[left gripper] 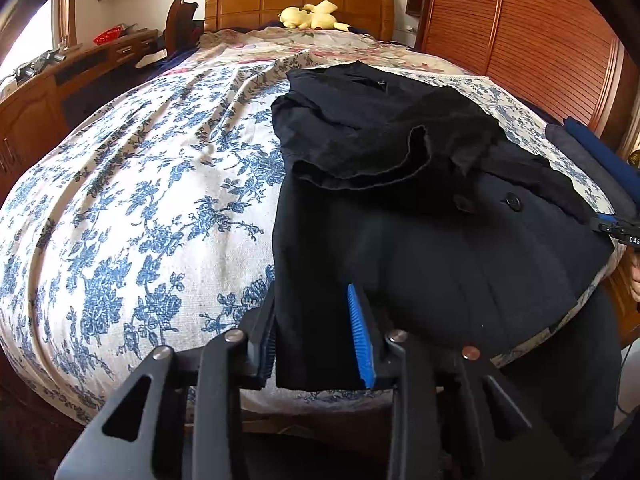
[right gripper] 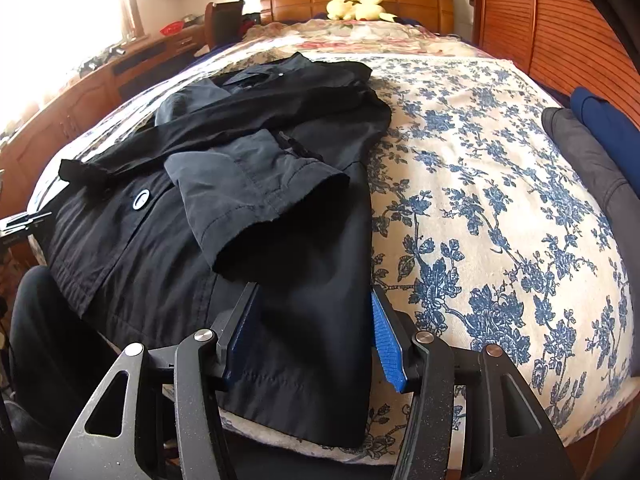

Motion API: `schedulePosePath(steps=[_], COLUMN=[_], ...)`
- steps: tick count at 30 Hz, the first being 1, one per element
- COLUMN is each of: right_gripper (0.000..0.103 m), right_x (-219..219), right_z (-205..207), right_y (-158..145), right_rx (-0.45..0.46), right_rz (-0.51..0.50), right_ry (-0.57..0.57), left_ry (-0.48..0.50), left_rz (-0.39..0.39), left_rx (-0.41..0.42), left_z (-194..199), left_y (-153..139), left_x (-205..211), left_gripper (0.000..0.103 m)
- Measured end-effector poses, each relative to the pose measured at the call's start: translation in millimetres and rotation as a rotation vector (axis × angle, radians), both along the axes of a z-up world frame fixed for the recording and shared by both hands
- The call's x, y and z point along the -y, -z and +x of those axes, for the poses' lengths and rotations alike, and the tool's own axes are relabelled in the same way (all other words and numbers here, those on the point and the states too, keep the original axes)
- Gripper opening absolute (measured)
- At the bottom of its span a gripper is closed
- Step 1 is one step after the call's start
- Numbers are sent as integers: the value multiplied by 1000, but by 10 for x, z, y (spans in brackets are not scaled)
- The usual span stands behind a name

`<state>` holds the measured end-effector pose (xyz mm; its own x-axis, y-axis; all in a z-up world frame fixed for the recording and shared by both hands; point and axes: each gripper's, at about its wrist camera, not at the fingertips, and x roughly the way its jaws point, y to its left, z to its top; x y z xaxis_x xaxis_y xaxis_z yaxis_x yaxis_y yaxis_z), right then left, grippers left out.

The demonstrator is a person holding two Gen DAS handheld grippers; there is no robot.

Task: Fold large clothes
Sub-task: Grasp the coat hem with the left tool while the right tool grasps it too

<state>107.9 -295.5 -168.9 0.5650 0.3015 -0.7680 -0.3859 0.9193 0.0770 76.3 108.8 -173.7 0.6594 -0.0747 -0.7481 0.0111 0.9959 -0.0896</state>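
A dark coat [left gripper: 440, 260] [right gripper: 160, 260] lies flat on the bed's blue-flowered cover [left gripper: 140, 200] [right gripper: 480, 200], collar toward the headboard and both sleeves folded across its front. My left gripper [left gripper: 312, 292] stands over the coat's near left hem corner. Its jaws straddle the cloth, which lies flat and unbunched between them. My right gripper [right gripper: 313, 288] straddles the near right hem corner the same way, with its blue pad [right gripper: 386, 344] at the coat's edge. A small part of each gripper shows at the other view's side edge.
Folded grey and blue clothes [left gripper: 592, 152] [right gripper: 592, 140] lie at the bed's right edge. A yellow plush toy [left gripper: 312, 16] [right gripper: 360, 8] sits by the headboard. A slatted wooden wardrobe [left gripper: 520, 40] is on the right and a wooden desk [left gripper: 60, 80] on the left. A person's dark-trousered leg [right gripper: 48, 340] touches the bed's foot.
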Motion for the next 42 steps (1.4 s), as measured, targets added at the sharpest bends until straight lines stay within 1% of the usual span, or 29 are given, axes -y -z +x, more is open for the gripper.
schedulePosePath(steps=[6, 10, 16, 23, 27, 29, 31, 37, 42], right_gripper=[55, 55, 55, 55, 55, 55, 55, 51, 45], right_x=[4, 15, -26, -42, -39, -38, -37, -29, -26], right_z=[-24, -54, -60, -26, -34, -47, -61, -82, -101], right_y=[50, 73, 87, 92, 86, 80, 73, 59, 53], right_rx=[-19, -29, -30, -37, -41, -44, -46, -50, -43], right_rz=[-30, -35, -48, -48, -48, -47, -46, -36, -35], right_ry=[-10, -10, -9, -7, -7, -8, -9, -10, -12], left_ry=[-13, -14, -13, 4, 8, 1, 1, 3, 3], left_rz=[-37, -31, -45, -55, -66, -76, -86, -77, -72], left_rx=[-3, 3, 2, 0, 4, 14, 24, 60, 80], left_z=[-3, -10, -25, -138, -206, -224, -232, -238, -220], left_y=[29, 33, 34, 17, 12, -11, -44, -156, -215], left_x=[-43, -26, -38, -27, -26, -39, -41, -4, 24], left_gripper=[31, 31, 31, 30, 21, 11, 8, 5, 3])
